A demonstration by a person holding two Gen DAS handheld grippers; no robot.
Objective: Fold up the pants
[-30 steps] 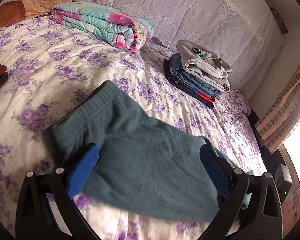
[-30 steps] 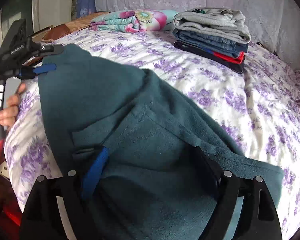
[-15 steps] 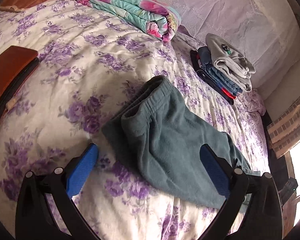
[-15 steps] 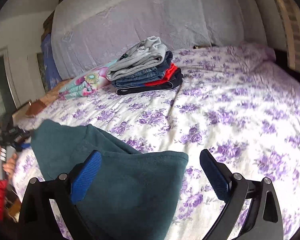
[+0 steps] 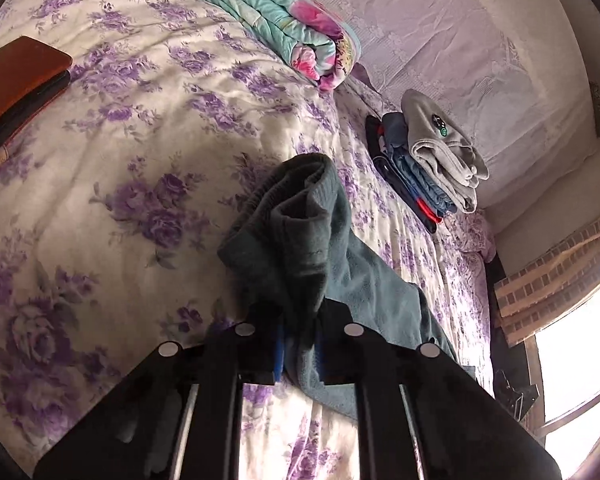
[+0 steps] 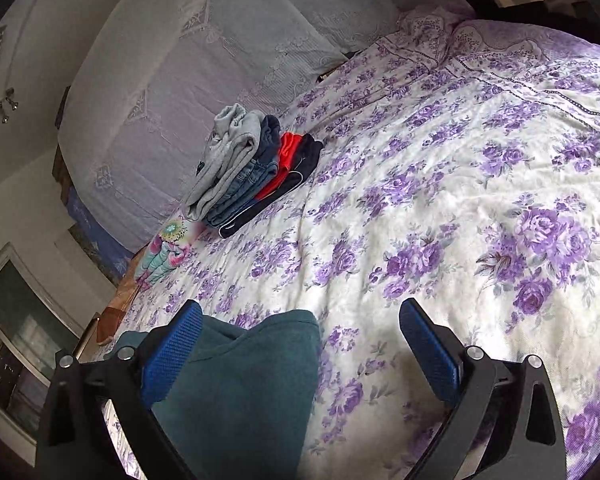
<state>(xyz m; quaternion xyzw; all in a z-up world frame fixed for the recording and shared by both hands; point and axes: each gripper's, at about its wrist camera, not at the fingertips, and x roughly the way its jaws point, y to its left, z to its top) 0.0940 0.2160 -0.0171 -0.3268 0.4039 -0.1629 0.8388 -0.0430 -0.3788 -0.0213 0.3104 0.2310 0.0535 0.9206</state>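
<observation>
The teal fleece pants (image 5: 312, 240) lie on the floral bed, bunched at the waistband end. My left gripper (image 5: 298, 350) is shut on a fold of the pants near the waistband; the blue pads pinch the cloth. In the right wrist view my right gripper (image 6: 300, 344) is open, with its blue pads wide apart. The other end of the pants (image 6: 240, 380) lies under its left finger, flat on the bed and not gripped.
A stack of folded clothes (image 5: 428, 160) sits near the headboard and also shows in the right wrist view (image 6: 252, 172). A rolled floral blanket (image 5: 284, 24) lies beyond. A brown flat object (image 5: 16, 80) is at the bed's left edge. A window is at right.
My left gripper has closed on the waistband end of the pants, which has bunched up. My right gripper has stayed open and swung toward the bed's far side.
</observation>
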